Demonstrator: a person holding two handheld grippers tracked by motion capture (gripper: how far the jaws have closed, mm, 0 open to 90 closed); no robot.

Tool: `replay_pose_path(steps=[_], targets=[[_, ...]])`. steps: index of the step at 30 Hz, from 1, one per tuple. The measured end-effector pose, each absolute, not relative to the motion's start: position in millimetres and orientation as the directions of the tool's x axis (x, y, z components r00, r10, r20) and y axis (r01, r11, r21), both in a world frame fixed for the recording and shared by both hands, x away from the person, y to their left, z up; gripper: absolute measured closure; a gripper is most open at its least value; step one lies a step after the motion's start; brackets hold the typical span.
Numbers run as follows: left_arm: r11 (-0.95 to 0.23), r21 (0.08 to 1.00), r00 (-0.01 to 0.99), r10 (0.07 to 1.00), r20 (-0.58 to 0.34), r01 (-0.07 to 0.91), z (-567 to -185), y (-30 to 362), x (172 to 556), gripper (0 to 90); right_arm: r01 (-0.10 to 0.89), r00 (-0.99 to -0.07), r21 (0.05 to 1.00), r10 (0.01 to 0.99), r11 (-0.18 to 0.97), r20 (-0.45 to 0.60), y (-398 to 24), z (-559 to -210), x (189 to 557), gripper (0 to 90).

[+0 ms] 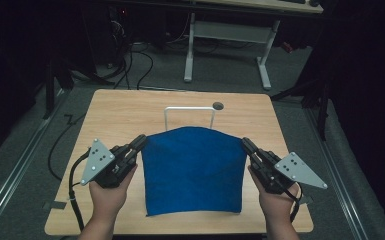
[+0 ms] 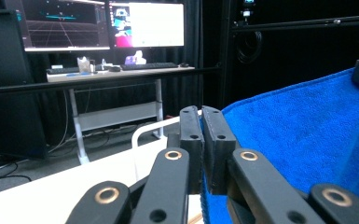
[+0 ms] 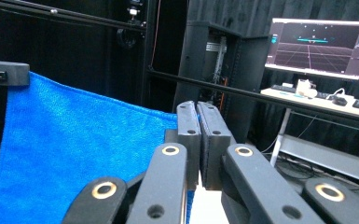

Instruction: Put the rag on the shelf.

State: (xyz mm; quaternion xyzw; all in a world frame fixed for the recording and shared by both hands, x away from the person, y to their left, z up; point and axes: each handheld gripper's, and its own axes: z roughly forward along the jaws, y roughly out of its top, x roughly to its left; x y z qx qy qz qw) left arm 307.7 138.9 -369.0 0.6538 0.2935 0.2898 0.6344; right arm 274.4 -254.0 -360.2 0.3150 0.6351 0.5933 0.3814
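Blue cloth, stretched flat, lifted

No text, label, brand, number or sign can be read. The monitors behind the desk in the left gripper view show only coloured graphics and a grid, their characters too small and blurred to make out; the monitor in the right gripper view is likewise illegible.

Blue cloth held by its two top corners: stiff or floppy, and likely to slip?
Probably floppy: the blue cloth hangs between the left gripper and right gripper, its top edge bowed. Likely light. The fuzzy weave suggests it will hardly slip.
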Motion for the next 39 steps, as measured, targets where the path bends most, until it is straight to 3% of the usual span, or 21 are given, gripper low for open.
replay_pose_path(steps=[10,21,27,39], targets=[[-0.028,0.999,0.651,0.759,0.012,0.015,-356,139,330,88.3,-0.055,-0.496,0.995,0.862,0.089,-0.104,-258,-352,291,89.2],[-0.04,0.999,0.635,0.772,0.032,-0.001,-323,137,369,88.4,-0.063,-0.481,0.996,0.872,0.07,-0.092,-264,-320,320,89.2],[-0.082,0.996,0.617,0.783,0.082,-0.028,-307,131,390,88.4,-0.052,-0.468,0.996,0.879,0.077,-0.093,-264,-310,340,89.3],[-0.133,0.991,0.58,0.81,0.089,0.033,-292,137,443,88.4,-0.02,-0.438,0.996,0.895,0.086,-0.086,-261,-295,385,89.3]])
